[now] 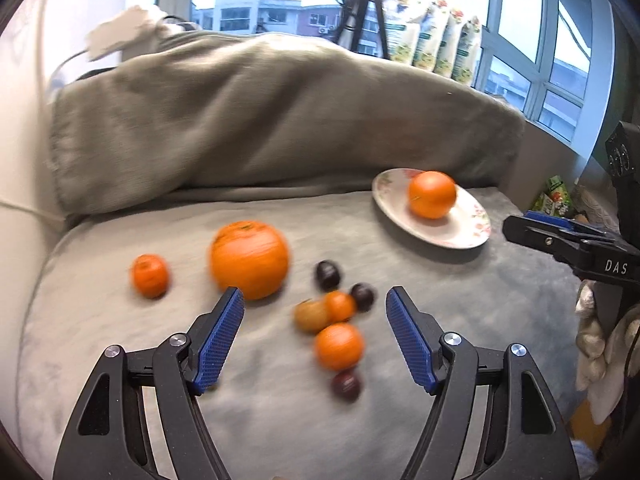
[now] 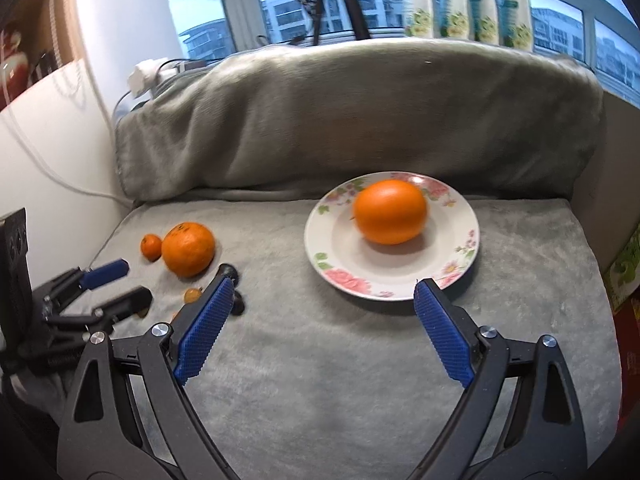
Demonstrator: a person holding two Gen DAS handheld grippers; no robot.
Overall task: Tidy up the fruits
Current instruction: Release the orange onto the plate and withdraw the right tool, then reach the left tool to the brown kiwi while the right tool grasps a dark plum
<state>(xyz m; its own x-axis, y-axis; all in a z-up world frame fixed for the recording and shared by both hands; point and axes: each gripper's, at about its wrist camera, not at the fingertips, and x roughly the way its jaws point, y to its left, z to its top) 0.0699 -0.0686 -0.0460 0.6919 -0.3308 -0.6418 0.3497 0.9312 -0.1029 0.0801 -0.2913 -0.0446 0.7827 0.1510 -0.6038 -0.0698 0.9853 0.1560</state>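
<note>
One round orange [image 2: 390, 216] sits on the floral white plate [image 2: 320, 236]; left of the plate lie five orange fruits, three dark plums and one brownish fruit; both grippers' jaws spread empty.

A grey blanket [image 2: 360, 120] drapes along the couch's back edge. Behind it stand a tripod [image 2: 340, 0] and flowered packages [image 2: 468, 4] at the window [image 1: 520, 12].

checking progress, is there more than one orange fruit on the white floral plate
No, the white floral plate holds a single large orange fruit.
</note>
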